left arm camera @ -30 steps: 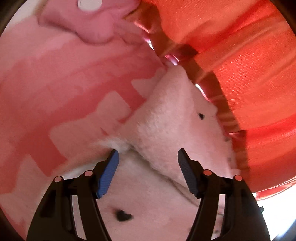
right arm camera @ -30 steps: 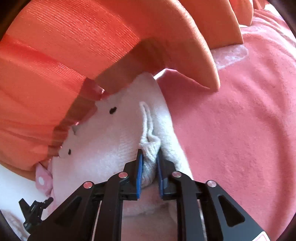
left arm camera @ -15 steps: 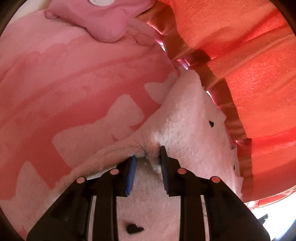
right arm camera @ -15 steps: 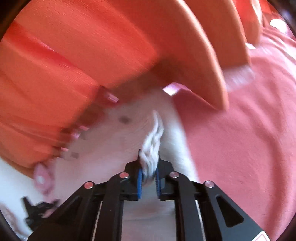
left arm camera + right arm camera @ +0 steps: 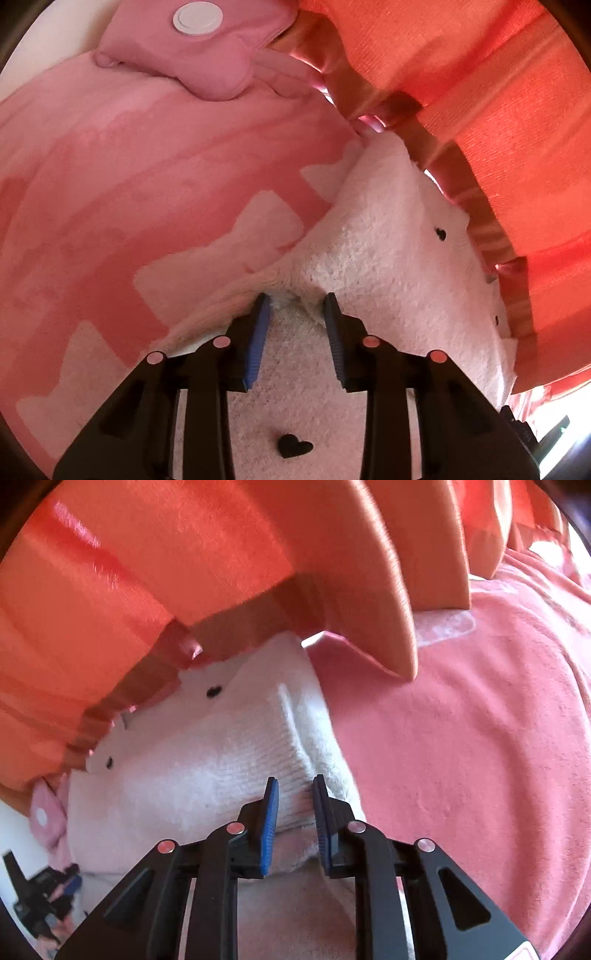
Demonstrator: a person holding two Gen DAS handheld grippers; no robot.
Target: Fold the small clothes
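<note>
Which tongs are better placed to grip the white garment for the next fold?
Probably the left tongs: open, tips at a raised crease of the garment. The right tongs are open over flatter knit.

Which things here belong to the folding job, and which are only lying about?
For the job:
- fluffy white garment with black hearts
- left tongs
- right tongs

Lying about:
- pink blanket
- pink pouch with white cap
- orange curtain

The fluffy garment (image 5: 388,251) is pale pink with small black hearts. The blanket (image 5: 147,177) is pink with paler bow shapes. The curtain (image 5: 147,572) is orange.
</note>
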